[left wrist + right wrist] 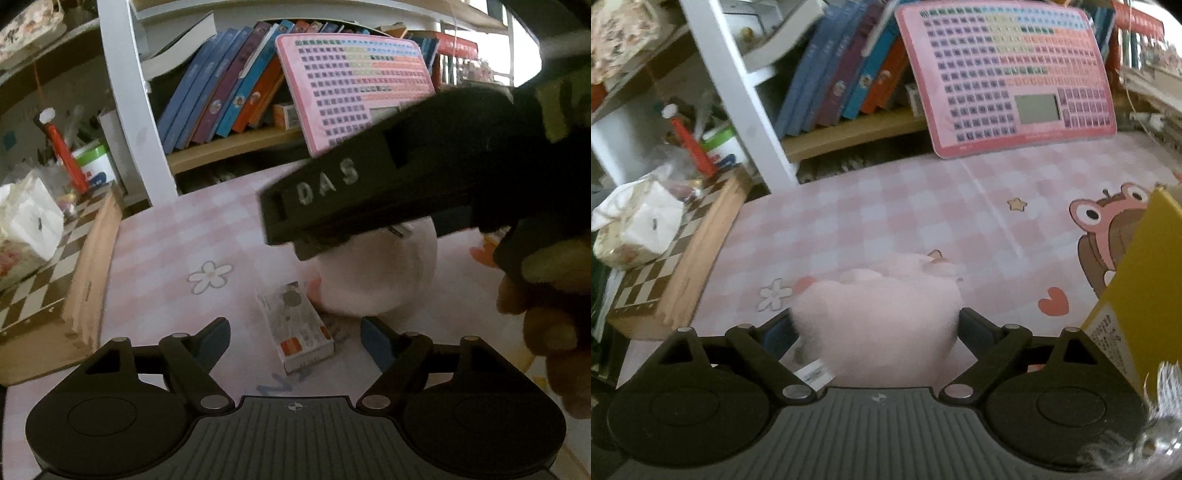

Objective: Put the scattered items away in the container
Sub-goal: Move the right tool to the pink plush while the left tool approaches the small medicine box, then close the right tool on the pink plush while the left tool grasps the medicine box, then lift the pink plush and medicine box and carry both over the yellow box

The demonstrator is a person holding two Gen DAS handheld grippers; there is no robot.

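My right gripper [875, 325] is shut on a pink plush toy [882, 314], squeezing it between both fingers above the pink checked tablecloth. From the left wrist view the right gripper's black body [388, 184] crosses above the same plush toy [373, 273]. My left gripper [295, 332] is open and empty, its fingers either side of a small white and orange box [299, 328] that lies flat on the cloth. A yellow container [1137, 288] stands at the right edge of the right wrist view.
A wooden chess board [676, 251] with a tissue pack [639, 225] on it lies at the table's left. A pink keyboard toy [1008, 77] leans against a shelf of books [842, 74] at the back. A white shelf post [738, 92] stands at the back left.
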